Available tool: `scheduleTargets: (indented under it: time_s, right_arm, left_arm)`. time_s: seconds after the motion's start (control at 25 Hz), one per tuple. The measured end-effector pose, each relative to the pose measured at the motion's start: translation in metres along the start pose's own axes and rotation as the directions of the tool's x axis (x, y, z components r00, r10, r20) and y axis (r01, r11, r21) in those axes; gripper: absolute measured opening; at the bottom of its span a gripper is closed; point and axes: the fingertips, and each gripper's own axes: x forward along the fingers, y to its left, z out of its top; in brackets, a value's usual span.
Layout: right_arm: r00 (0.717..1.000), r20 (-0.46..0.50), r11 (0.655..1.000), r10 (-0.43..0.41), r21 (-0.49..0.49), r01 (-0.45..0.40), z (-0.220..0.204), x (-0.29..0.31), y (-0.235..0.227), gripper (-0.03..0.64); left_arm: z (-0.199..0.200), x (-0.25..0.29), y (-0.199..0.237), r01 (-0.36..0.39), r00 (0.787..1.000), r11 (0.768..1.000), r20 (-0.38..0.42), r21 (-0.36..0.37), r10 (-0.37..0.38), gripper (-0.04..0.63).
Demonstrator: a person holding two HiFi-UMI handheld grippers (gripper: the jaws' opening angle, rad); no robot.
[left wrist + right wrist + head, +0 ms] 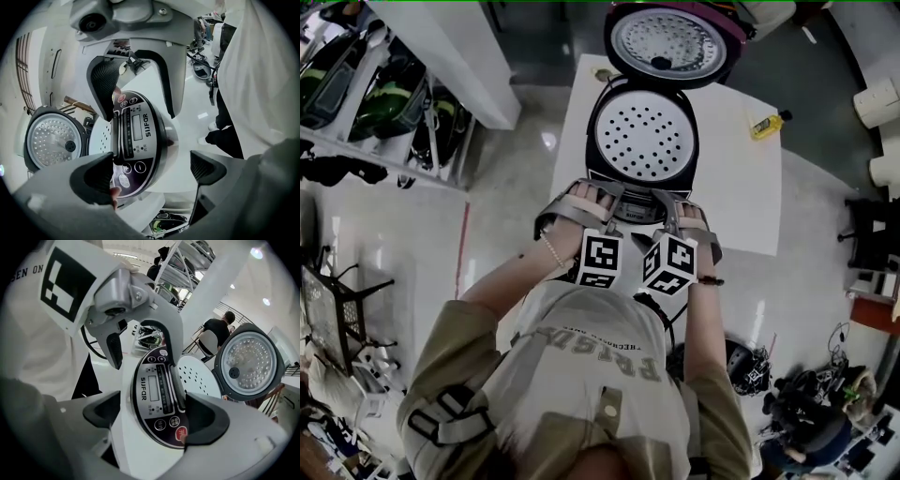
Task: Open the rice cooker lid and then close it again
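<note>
The rice cooker [642, 141] stands on the white table [741, 197] with its lid [670, 42] swung fully up and back, and a perforated white inner tray shows in the pot. Both grippers sit side by side at its front. My left gripper [152, 171] is open, its pads astride the black control panel [138, 140], with the left pad close to the buttons. My right gripper [152, 413] is open too and straddles the same panel [159, 394], its right pad by the red button. The lid's underside [248, 362] shows beyond.
A small yellow object [764, 125] lies on the table right of the cooker. Shelves with helmets [384, 94] stand at the left. Paper rolls [877, 98] and a black stool [872, 230] are at the right. A seated person [215, 331] is behind the table.
</note>
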Motion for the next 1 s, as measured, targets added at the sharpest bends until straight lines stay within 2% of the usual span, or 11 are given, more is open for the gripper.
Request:
scheduleTargets:
  time_s: [0.12, 0.24, 0.36, 0.44, 0.52, 0.6, 0.68, 0.76, 0.84, 0.92, 1.0]
  right_arm:
    - [1.000, -0.003, 1.000, 0.003, 0.006, -0.003, 0.002, 0.000, 0.000, 0.408]
    - [1.000, 0.020, 0.999, 0.010, 0.032, -0.011, 0.004, 0.000, 0.000, 0.408]
    - [0.992, 0.118, 0.989, 0.041, 0.135, -0.057, 0.010, -0.006, -0.003, 0.408]
    - [0.972, 0.232, 0.963, 0.045, 0.248, -0.104, 0.017, -0.018, -0.011, 0.408]
    - [0.927, 0.376, 0.925, -0.013, 0.356, -0.131, 0.025, -0.038, -0.029, 0.408]
    - [0.856, 0.504, 0.883, -0.110, 0.445, -0.149, 0.026, -0.060, -0.049, 0.408]
    - [0.783, 0.586, 0.843, -0.209, 0.514, -0.159, 0.021, -0.082, -0.070, 0.408]
    - [0.732, 0.614, 0.809, -0.295, 0.568, -0.150, 0.011, -0.098, -0.092, 0.408]
    - [0.695, 0.613, 0.777, -0.375, 0.617, -0.126, -0.002, -0.110, -0.116, 0.408]
    - [0.659, 0.607, 0.746, -0.445, 0.658, -0.101, -0.014, -0.121, -0.142, 0.408]
    - [0.642, 0.591, 0.732, -0.489, 0.678, -0.067, -0.023, -0.129, -0.169, 0.408]
  left_arm:
    - [-0.001, -0.001, 0.000, 0.009, 1.000, 1.000, 0.023, 0.007, -0.009, 0.526]
    - [0.000, -0.003, 0.000, 0.025, 0.997, 1.000, 0.074, -0.017, -0.024, 0.526]
    - [-0.003, -0.006, 0.009, 0.028, 0.989, 0.997, 0.144, -0.075, -0.017, 0.526]
    - [-0.012, -0.011, 0.024, 0.011, 0.982, 0.992, 0.190, -0.127, 0.013, 0.526]
    - [-0.022, -0.018, 0.040, 0.021, 0.968, 0.979, 0.249, -0.202, 0.031, 0.526]
    - [-0.033, -0.024, 0.054, 0.051, 0.950, 0.956, 0.309, -0.290, 0.042, 0.525]
    - [-0.045, -0.028, 0.069, 0.077, 0.932, 0.927, 0.356, -0.367, 0.064, 0.525]
    - [-0.056, -0.030, 0.084, 0.098, 0.915, 0.895, 0.394, -0.435, 0.092, 0.525]
    - [-0.068, -0.029, 0.100, 0.105, 0.901, 0.866, 0.415, -0.489, 0.124, 0.525]
    - [-0.083, -0.025, 0.119, 0.082, 0.901, 0.849, 0.402, -0.522, 0.160, 0.525]
    - [-0.101, -0.024, 0.143, 0.030, 0.910, 0.842, 0.364, -0.539, 0.200, 0.525]
